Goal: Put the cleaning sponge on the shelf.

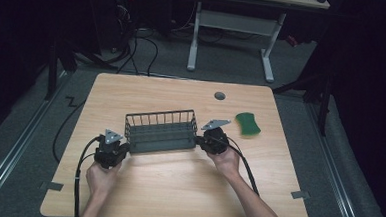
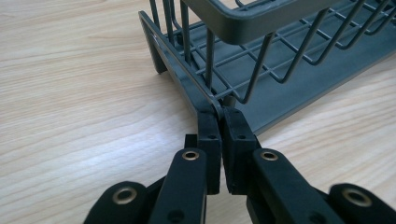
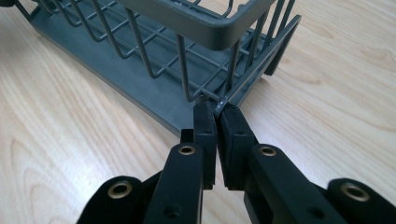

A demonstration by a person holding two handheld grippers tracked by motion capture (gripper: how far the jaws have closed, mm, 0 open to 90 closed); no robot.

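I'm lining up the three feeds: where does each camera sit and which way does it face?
High view: above the person's side, looking forward and down at the table; forearms and both tongs show.
Left gripper view: on the left tongs, looking along their jaws, shut on the wire rack.
Right gripper view: on the right tongs, jaws shut on the rack's other end.
All share the rack.

High camera sits above my side of the table [image 1: 177, 188], looking forward and down, far enough to take in the whole top and the floor beyond. My left gripper [image 2: 219, 114] carries its own camera, looking along the jaws, very close to one end of the wire basket [image 2: 261, 88]. My right gripper [image 3: 215, 109] does likewise at the opposite end. All three views share that basket and the wood around it.
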